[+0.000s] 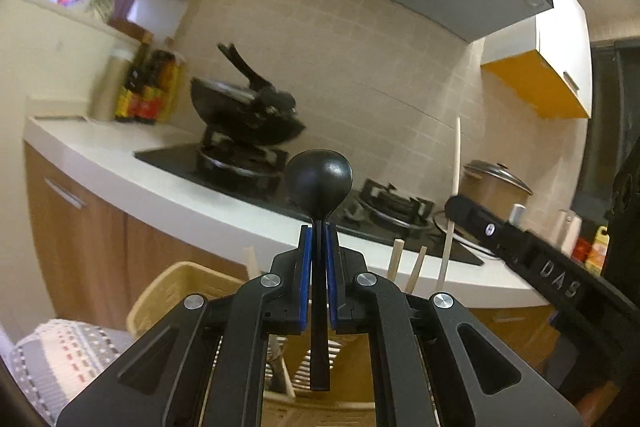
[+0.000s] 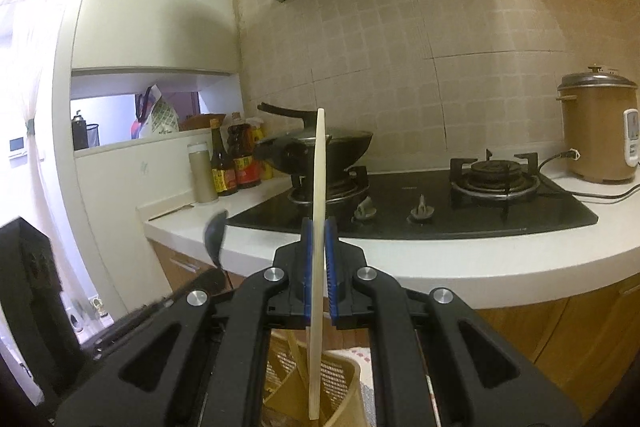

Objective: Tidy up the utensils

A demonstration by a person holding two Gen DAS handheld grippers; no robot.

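Black plastic spoon (image 1: 319,187) stands upright, clamped in my left gripper (image 1: 319,239). My right gripper (image 2: 319,239) is clamped on a pale wooden spatula (image 2: 318,227), above the yellow basket (image 2: 344,379).

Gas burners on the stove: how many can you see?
2. One sits under the black wok, mostly covered; the other burner is bare, toward the rice cooker. None others visible.

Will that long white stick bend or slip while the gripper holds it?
Probably not bend: the stick stands nearly straight far above the right gripper, so it looks stiff. It might pivot or slide, since it is thin, smooth and pinched only near its middle. It seems light, being so slim.
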